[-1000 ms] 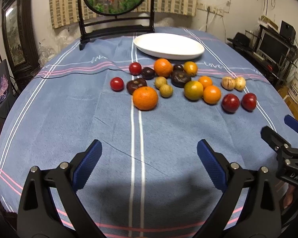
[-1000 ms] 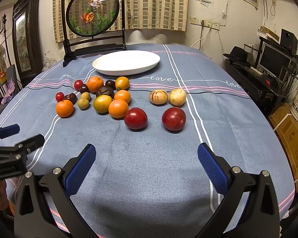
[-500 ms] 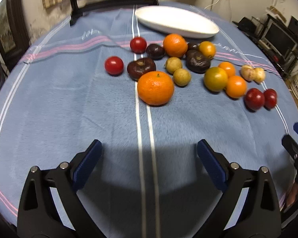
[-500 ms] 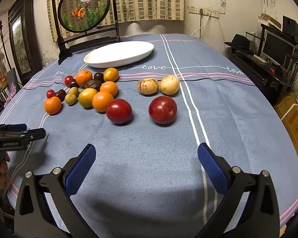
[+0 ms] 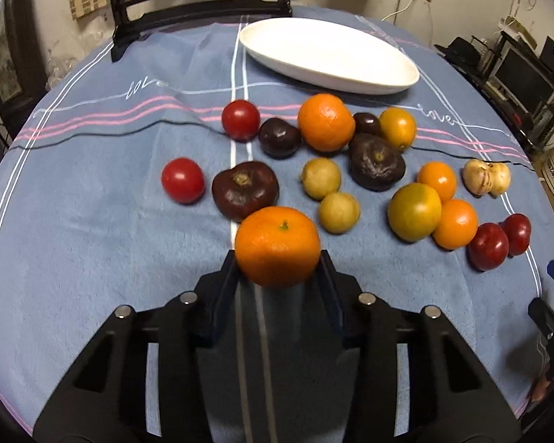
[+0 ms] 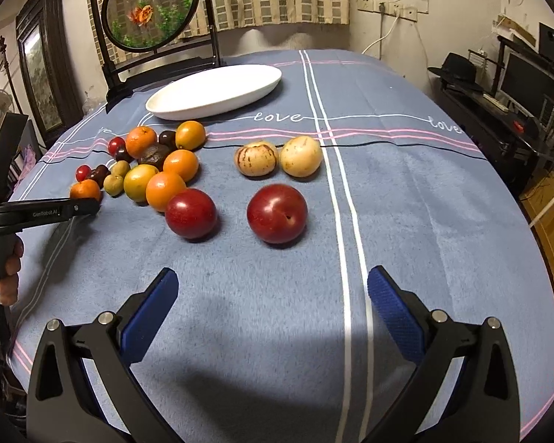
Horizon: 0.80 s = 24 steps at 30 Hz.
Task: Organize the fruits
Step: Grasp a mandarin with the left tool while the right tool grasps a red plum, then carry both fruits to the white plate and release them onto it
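Two grippers share one blue tablecloth (image 6: 406,199) strewn with fruit. The left gripper (image 5: 277,269) is clenched on the nearest orange (image 5: 277,245), its jaws pressing the fruit's two flanks at the near edge of the cluster, just in front of a dark wrinkled fruit (image 5: 245,189); whether the orange is lifted or rests on the cloth cannot be told. The right gripper (image 6: 273,302) is released, jaws wide apart, hovering short of two red plums (image 6: 277,212). The white oval plate (image 5: 387,77) at the far side holds nothing and is the likely destination. By judgement the orange is firm, moderately heavy and round, with pebbled peel offering fair grip; it is best held across its widest girth, since an off-centre pinch could let it roll out. Legible writing: "love" stitched on the cloth, and "GenRobot.AI" on the left gripper's arm in the right wrist view
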Each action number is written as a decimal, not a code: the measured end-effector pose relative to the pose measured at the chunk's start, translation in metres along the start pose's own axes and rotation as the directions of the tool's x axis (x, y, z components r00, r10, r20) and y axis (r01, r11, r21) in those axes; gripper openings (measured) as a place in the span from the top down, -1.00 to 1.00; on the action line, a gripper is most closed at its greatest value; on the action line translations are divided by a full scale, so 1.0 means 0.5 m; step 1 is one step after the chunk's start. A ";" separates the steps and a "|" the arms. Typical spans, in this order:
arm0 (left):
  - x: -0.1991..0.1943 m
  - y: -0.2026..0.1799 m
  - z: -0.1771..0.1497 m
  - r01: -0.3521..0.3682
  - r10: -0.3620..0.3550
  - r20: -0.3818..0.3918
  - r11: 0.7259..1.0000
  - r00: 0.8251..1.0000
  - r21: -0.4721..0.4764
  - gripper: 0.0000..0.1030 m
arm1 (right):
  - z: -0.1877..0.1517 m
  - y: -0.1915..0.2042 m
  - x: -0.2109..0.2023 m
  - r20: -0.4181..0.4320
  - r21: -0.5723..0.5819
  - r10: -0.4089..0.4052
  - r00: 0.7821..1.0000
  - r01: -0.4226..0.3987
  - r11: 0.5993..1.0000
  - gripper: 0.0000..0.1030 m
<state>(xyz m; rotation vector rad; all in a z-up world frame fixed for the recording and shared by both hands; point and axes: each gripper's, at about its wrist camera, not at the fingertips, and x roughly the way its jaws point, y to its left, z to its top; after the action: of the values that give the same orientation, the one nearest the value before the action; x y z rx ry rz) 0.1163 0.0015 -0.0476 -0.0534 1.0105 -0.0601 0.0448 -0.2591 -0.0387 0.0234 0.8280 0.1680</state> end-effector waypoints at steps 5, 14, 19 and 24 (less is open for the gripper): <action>-0.002 -0.002 -0.009 0.001 -0.002 0.025 0.999 1.000 0.038 0.19 | 0.033 0.011 0.034 -0.029 -0.046 -0.010 1.000 0.008 0.999 -0.55; 0.001 0.011 -0.003 0.039 -0.040 0.023 0.998 0.999 0.040 0.20 | 0.074 0.002 0.105 -0.112 -0.066 -0.028 0.993 0.021 0.998 0.20; -0.014 0.010 -0.002 0.049 -0.052 0.055 0.997 0.997 0.058 0.22 | 0.089 0.011 0.064 -0.055 -0.072 0.048 0.997 -0.052 0.996 0.20; -0.062 -0.001 0.022 0.063 -0.073 0.113 0.994 0.991 0.092 0.22 | 0.138 0.050 0.040 0.006 -0.129 0.112 0.994 -0.110 0.985 0.20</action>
<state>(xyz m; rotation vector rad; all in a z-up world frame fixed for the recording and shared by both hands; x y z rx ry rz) 0.1092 0.0036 -0.0154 -0.0108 0.8888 -0.1623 0.1052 -0.2282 -0.0046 -0.0511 0.8019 0.3257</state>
